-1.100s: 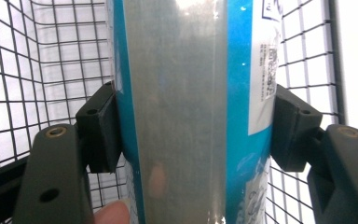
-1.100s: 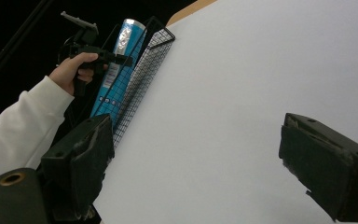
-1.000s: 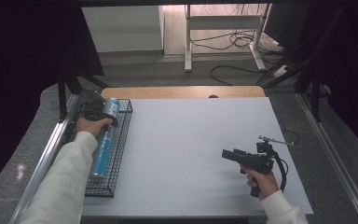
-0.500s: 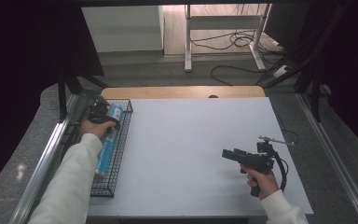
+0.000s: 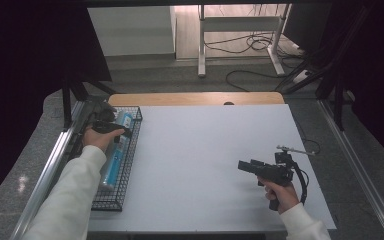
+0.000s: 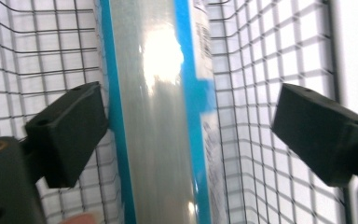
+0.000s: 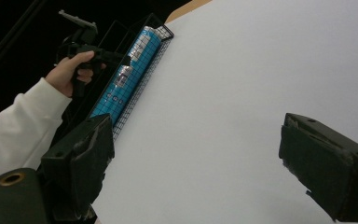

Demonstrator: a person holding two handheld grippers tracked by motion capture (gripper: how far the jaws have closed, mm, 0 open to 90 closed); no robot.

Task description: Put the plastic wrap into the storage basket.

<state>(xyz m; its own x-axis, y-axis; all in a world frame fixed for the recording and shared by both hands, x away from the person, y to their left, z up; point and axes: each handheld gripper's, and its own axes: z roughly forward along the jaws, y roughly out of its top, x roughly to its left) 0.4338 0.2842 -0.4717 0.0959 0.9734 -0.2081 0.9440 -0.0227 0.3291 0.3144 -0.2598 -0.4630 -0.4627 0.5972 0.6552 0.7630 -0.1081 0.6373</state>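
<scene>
1. One blue-and-clear tube (image 6: 161, 116) is lying lengthwise in the black wire basket (image 5: 130, 150) at the table's (image 5: 205, 165) left edge; your left forearm is hiding its near stretch in the high view, and its label print is staying too small to read.
2. Your left gripper's (image 6: 191, 130) jaws have just been opening and are now standing spread on either side of the tube, the right pad clear of it.
3. Your left hand is sitting farther up the basket than a second ago.
4. Your right gripper (image 7: 196, 163) is hovering over bare table with its jaws spread, holding nothing.

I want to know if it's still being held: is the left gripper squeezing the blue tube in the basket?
No, the left gripper has its jaws spread wide, apart from the blue tube lying in the wire basket.
</scene>
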